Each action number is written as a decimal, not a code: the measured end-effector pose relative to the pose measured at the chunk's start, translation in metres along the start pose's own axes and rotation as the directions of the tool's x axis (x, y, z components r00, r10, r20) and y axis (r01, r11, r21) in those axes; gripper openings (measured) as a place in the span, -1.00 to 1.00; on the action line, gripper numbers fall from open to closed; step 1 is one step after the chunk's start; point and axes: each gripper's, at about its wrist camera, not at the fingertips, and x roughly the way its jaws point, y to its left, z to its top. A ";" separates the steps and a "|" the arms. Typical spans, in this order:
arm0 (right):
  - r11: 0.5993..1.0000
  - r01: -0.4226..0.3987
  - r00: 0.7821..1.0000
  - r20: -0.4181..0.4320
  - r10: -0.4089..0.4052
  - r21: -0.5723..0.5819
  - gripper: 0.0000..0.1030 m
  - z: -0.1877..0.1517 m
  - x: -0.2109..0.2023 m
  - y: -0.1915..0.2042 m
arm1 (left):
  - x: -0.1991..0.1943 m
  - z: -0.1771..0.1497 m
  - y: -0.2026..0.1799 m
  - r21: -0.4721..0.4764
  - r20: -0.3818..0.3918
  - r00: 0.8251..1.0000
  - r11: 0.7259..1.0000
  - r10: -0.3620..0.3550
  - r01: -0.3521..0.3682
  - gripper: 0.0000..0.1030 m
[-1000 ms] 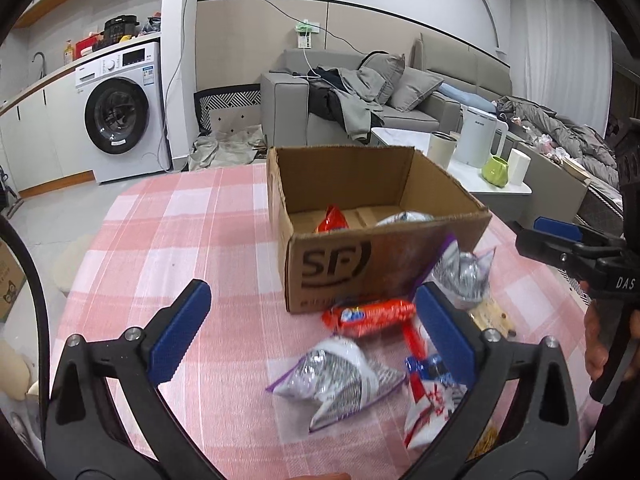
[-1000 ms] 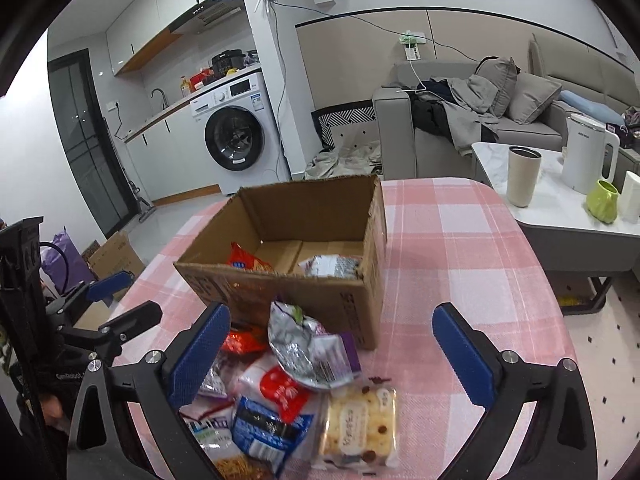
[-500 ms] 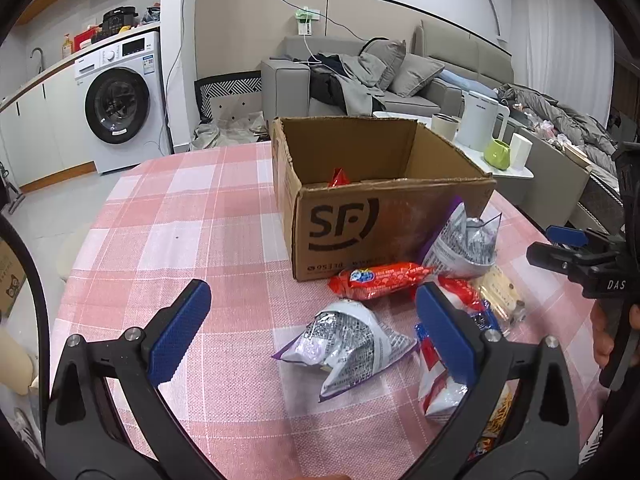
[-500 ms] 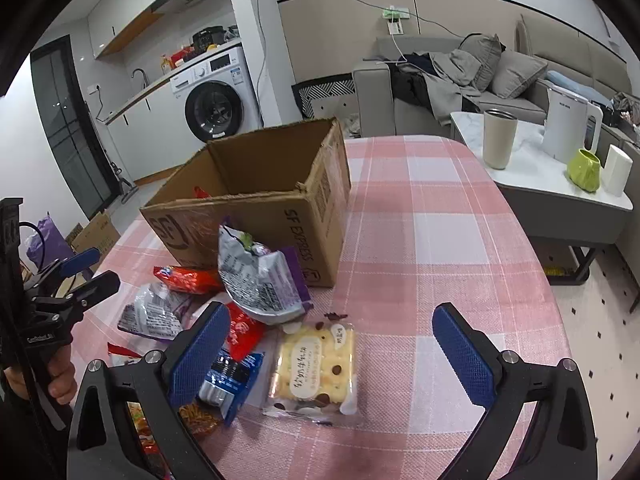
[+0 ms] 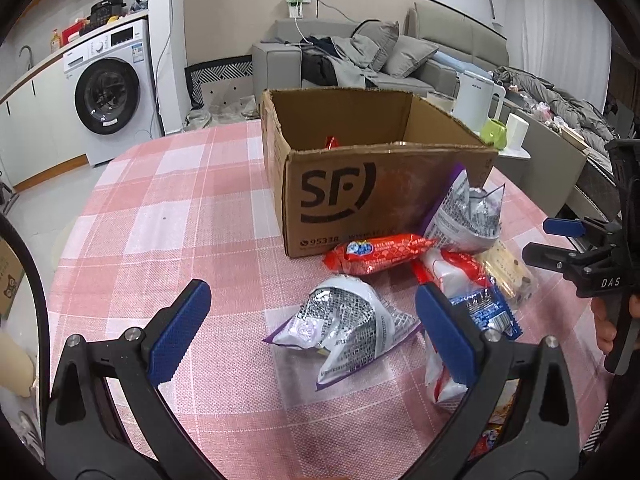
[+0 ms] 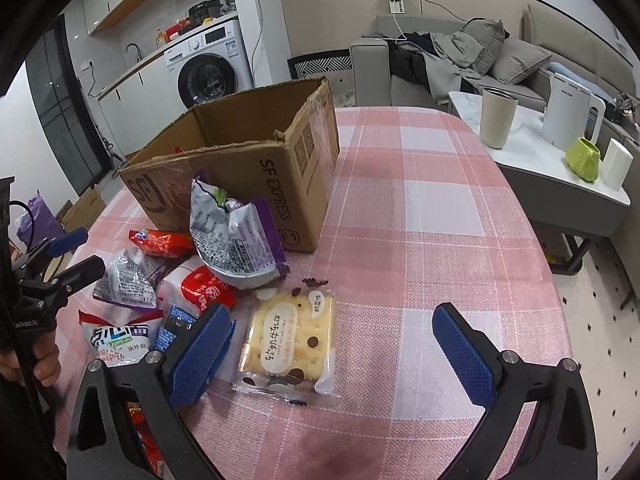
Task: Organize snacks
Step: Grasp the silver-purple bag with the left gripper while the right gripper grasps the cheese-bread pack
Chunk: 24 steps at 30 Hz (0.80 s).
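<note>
Holding a red packet [image 5: 331, 142], open cardboard box [image 5: 340, 200], snacks [image 5: 344, 328] loose beside it

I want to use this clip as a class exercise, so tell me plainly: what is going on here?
A person is sorting snacks with a handheld gripper in each hand. Both the left gripper and the right gripper are open and empty, low over the checked tablecloth. The left points at a silver packet, the right at a cracker pack. Several packets lie in a heap outside the cardboard box, where a red wrapper shows inside. Most snacks are not yet packed.
</note>
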 end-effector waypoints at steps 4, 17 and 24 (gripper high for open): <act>1.000 0.006 1.000 -0.025 -0.006 -0.020 0.99 -0.004 0.007 0.003 | 0.008 -0.002 -0.001 -0.006 -0.023 1.000 1.000 -0.003 0.003 0.97; 0.997 0.025 0.996 -0.082 -0.031 -0.067 0.99 -0.011 0.027 0.012 | 0.030 -0.007 0.001 -0.042 -0.069 0.998 0.999 -0.013 0.010 0.97; 0.996 0.030 0.994 -0.103 -0.038 -0.079 0.99 -0.011 0.038 0.016 | 0.038 -0.009 0.004 -0.046 -0.086 0.996 0.999 -0.011 0.007 0.97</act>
